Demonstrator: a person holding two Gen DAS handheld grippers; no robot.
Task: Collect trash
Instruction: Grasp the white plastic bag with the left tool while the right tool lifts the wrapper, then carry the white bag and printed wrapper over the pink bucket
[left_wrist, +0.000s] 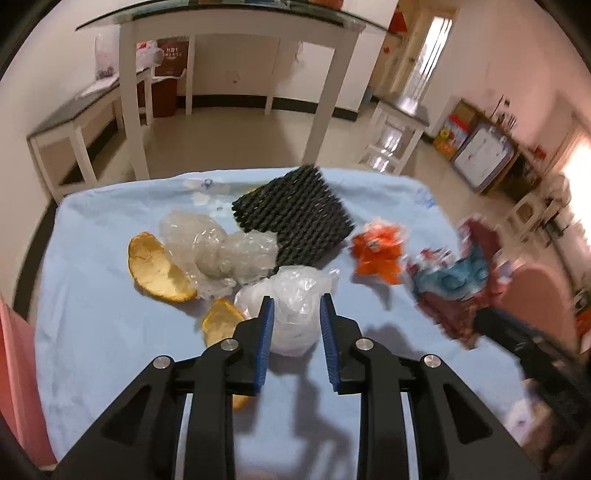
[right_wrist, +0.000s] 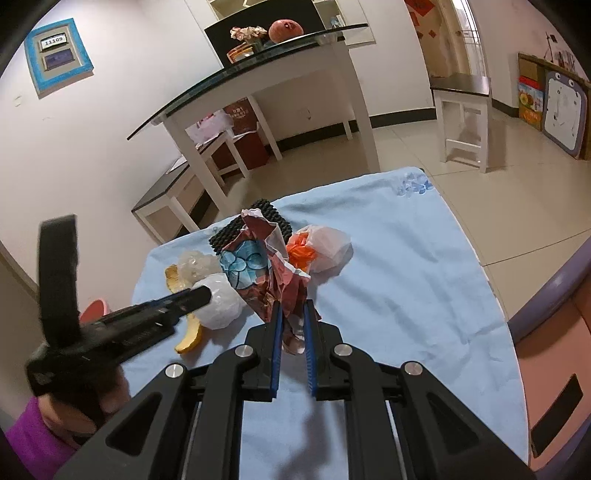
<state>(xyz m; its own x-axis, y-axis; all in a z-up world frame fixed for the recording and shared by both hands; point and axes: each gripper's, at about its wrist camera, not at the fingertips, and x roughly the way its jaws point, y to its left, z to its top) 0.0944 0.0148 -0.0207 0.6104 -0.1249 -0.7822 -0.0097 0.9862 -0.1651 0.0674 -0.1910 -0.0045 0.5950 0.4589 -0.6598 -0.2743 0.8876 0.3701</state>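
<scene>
Trash lies on a light blue cloth (left_wrist: 110, 332). My left gripper (left_wrist: 297, 304) is open, its fingers on either side of a crumpled white plastic ball (left_wrist: 295, 306); it also shows in the right wrist view (right_wrist: 221, 302). My right gripper (right_wrist: 294, 319) is shut on a crumpled red and blue wrapper (right_wrist: 258, 269), held above the cloth; the wrapper appears blurred in the left wrist view (left_wrist: 458, 284). Two orange peels (left_wrist: 157, 269) (left_wrist: 221, 325), clear plastic wrap (left_wrist: 218, 251), a black mesh pad (left_wrist: 295, 218) and an orange bag (left_wrist: 378, 253) lie around.
A white glass-topped table (left_wrist: 229, 22) stands beyond the cloth's far edge, with a low bench (left_wrist: 70, 125) at left and a stool (left_wrist: 399, 125) at right. A pink bin (right_wrist: 94, 310) sits on the floor left of the cloth. A pink chair (right_wrist: 554, 354) is at right.
</scene>
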